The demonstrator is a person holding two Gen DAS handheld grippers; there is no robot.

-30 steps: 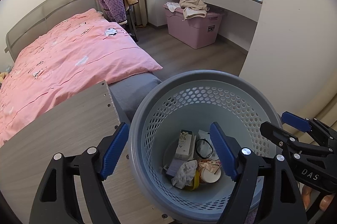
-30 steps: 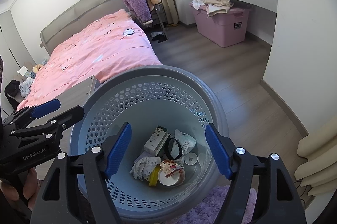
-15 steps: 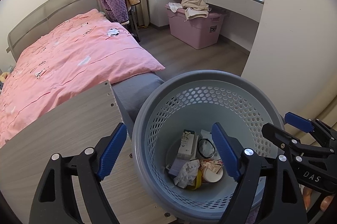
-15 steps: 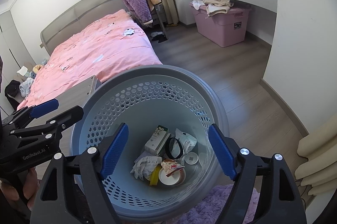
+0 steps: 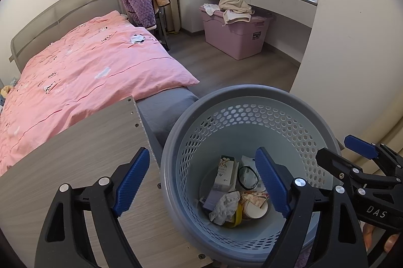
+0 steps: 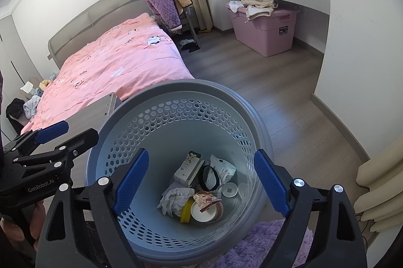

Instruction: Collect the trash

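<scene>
above the perforated grey wastebasket (image 6: 181, 96) (trash (image 6: 196, 187) lies at its bottom), left gripper (image 5: 199, 182) and right gripper (image 6: 200, 182) hover, fingers apart, empty; a careless dip could tip it.

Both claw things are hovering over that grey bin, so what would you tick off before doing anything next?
1. Left gripper open and holding nothing: ok.
2. Right gripper open and holding nothing: ok.
3. Bin upright, mouth unobstructed: ok.
4. Trash lies at the bottom, crumpled paper and small carton included: ok.
5. Room left in the bin: ok, only the bottom is covered.
6. More trash waiting in the room: cannot tell.
</scene>
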